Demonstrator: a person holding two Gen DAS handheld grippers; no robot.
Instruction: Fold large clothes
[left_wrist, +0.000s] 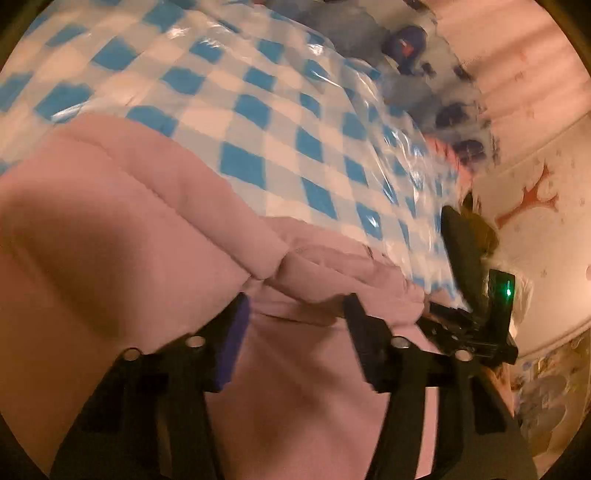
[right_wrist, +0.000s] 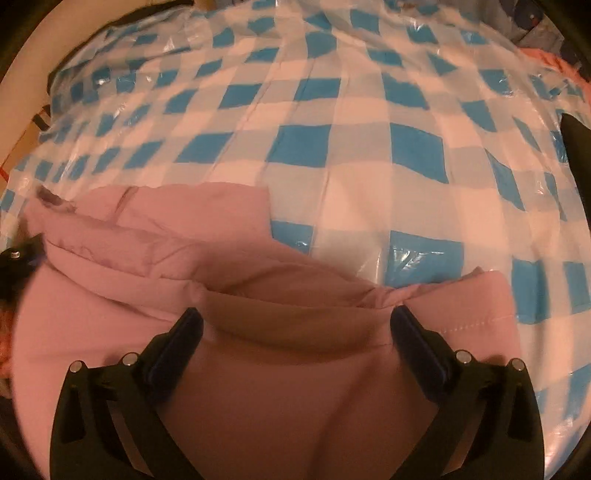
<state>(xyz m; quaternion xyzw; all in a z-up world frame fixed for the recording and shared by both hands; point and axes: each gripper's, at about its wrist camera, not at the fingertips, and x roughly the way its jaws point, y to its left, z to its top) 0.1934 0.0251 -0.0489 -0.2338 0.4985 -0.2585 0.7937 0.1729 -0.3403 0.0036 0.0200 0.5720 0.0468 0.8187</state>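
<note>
Left wrist view: pink padded garment (left_wrist: 155, 236) lies bunched on a glossy blue-and-white checked sheet (left_wrist: 258, 110); left gripper (left_wrist: 295, 314) hovers low over its folds, jaws partly apart, fabric beneath but whether the pads pinch it I cannot tell; the other gripper's black body with a green light (left_wrist: 498, 295) sits just beside, at the right. Right wrist view: right gripper (right_wrist: 295, 325) stands spread wide over the garment's folded edge, fingertips (right_wrist: 190, 321) at the cloth, nothing clamped.
</note>
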